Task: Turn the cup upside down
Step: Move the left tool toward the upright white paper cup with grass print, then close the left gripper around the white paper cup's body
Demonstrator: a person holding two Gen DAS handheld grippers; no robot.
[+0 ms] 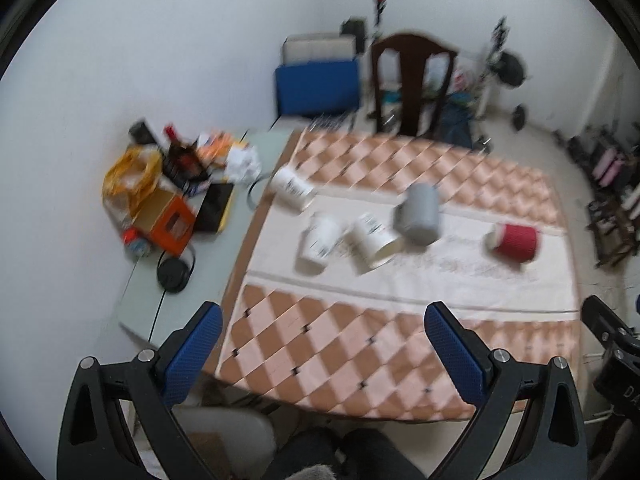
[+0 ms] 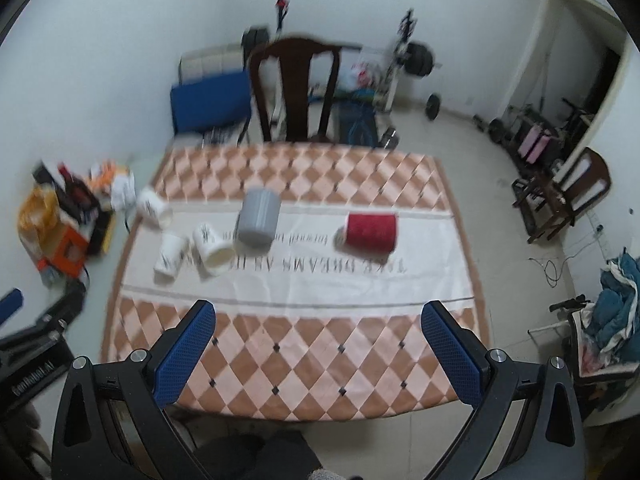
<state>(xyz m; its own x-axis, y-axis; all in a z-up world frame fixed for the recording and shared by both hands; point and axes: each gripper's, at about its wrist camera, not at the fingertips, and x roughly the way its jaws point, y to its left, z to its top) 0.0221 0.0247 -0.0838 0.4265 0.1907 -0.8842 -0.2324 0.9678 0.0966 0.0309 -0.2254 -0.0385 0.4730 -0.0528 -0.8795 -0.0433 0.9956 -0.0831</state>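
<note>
Now | left gripper (image 1: 322,344): jaws wide apart, holding nothing | right gripper (image 2: 318,340): jaws wide apart, holding nothing | red ribbed paper cup (image 2: 370,231): lying on its side on white band of desk cloth (image 2: 360,280), right of grey cylindrical cup (image 2: 259,222)

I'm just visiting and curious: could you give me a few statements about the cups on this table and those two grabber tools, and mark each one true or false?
1. The red cup lies on its side on the tablecloth. True.
2. The right gripper is clamped on the grey cup. False: its jaws stand wide open above the near edge of the table, holding nothing.
3. Three white cups sit to the left of the grey cup. True.
4. The left gripper holds a white cup. False: it is open and empty.
5. A blue cup stands beside the red one. False: no cup there is blue.
</note>
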